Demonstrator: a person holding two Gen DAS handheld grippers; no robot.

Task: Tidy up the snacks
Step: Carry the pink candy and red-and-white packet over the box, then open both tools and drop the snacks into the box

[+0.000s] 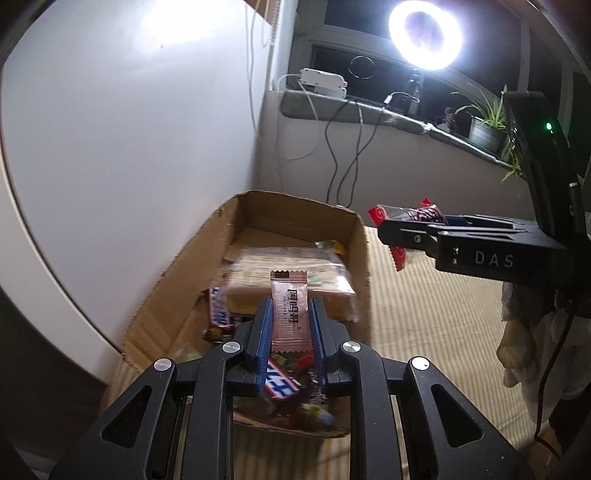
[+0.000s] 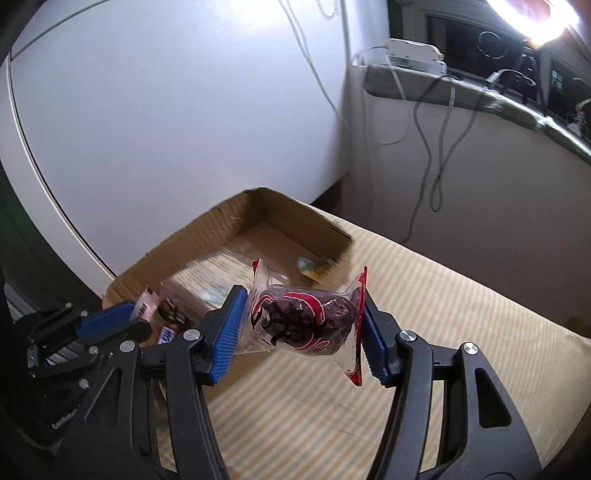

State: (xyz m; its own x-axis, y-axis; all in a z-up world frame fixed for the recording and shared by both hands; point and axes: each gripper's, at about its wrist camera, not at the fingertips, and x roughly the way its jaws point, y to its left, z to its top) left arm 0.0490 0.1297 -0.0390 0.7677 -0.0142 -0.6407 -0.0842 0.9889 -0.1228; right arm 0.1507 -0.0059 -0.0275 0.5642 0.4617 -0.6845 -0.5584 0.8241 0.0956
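Note:
My left gripper [image 1: 290, 312] is shut on a pink snack bar wrapper [image 1: 289, 308] and holds it upright over the near end of an open cardboard box [image 1: 364, 254]. The box holds a large flat snack pack [image 1: 291, 273] and several candy bars [image 1: 280, 384]. My right gripper [image 2: 301, 321] is shut on a clear red-edged packet with a dark round snack [image 2: 301, 319], held above the striped surface just right of the box [image 2: 207, 229]. It shows in the left wrist view [image 1: 397, 232] to the right of the box. The left gripper shows at the left of the right wrist view [image 2: 110, 319].
The box stands on a striped beige mat [image 1: 424, 325] against a white panel [image 1: 129, 129]. A sill behind carries a white power strip [image 1: 325, 81], cables, a ring light [image 1: 424, 35] and a potted plant [image 1: 484, 125].

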